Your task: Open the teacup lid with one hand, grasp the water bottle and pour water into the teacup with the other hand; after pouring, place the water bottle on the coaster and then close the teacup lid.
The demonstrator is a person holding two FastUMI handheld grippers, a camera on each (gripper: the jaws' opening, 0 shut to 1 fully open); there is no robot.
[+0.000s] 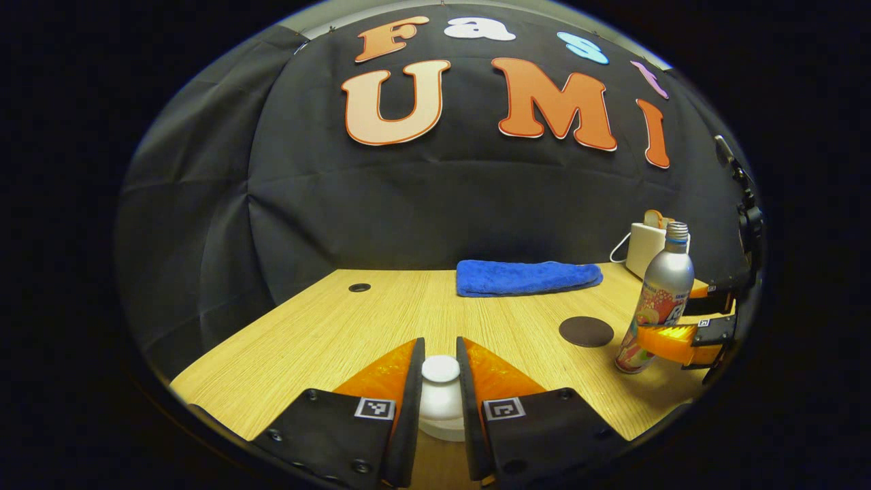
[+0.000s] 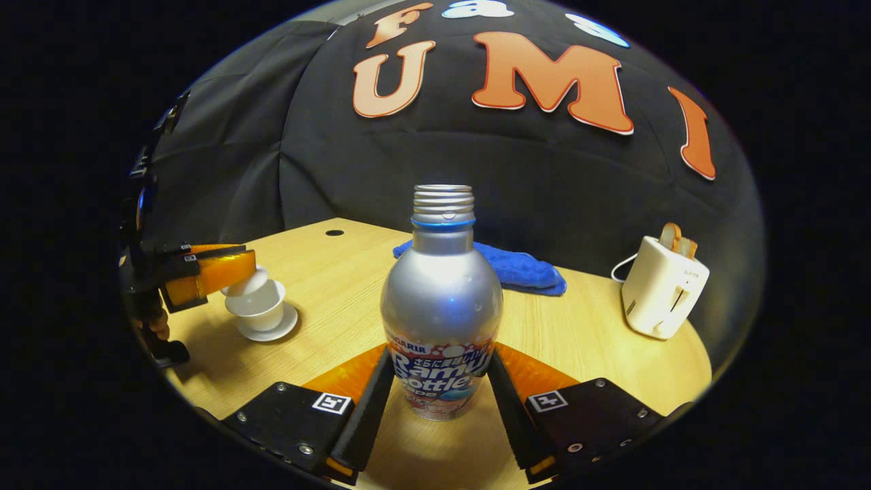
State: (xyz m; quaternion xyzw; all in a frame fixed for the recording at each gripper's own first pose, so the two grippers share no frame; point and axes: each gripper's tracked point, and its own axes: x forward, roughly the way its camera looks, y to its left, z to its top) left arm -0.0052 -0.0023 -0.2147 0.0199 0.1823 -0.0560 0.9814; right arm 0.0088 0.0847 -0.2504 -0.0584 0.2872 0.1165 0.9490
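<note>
Gripping: both tools engaged, lid-lift and bottle grasp in hand.
Left tool [image 1: 440, 391]: fingers narrow, pressed on lid knob [image 1: 440, 368] of teacup [image 2: 262, 307]; lid looks tilted/part raised off cup in right gripper view. Cup sits on saucer, left side of worktop [image 1: 326, 333].
Coaster [image 1: 586, 331]: dark disc, bare, just left of bottle.
Right tool [image 2: 440, 388]: fingers clamped either side of water bottle [image 2: 441, 320], low on body; bottle upright on worktop, cap off.
Next: lift lid clear, hold aside; raise bottle, carry to cup, tip slowly. Risk: spill, open neck.
</note>
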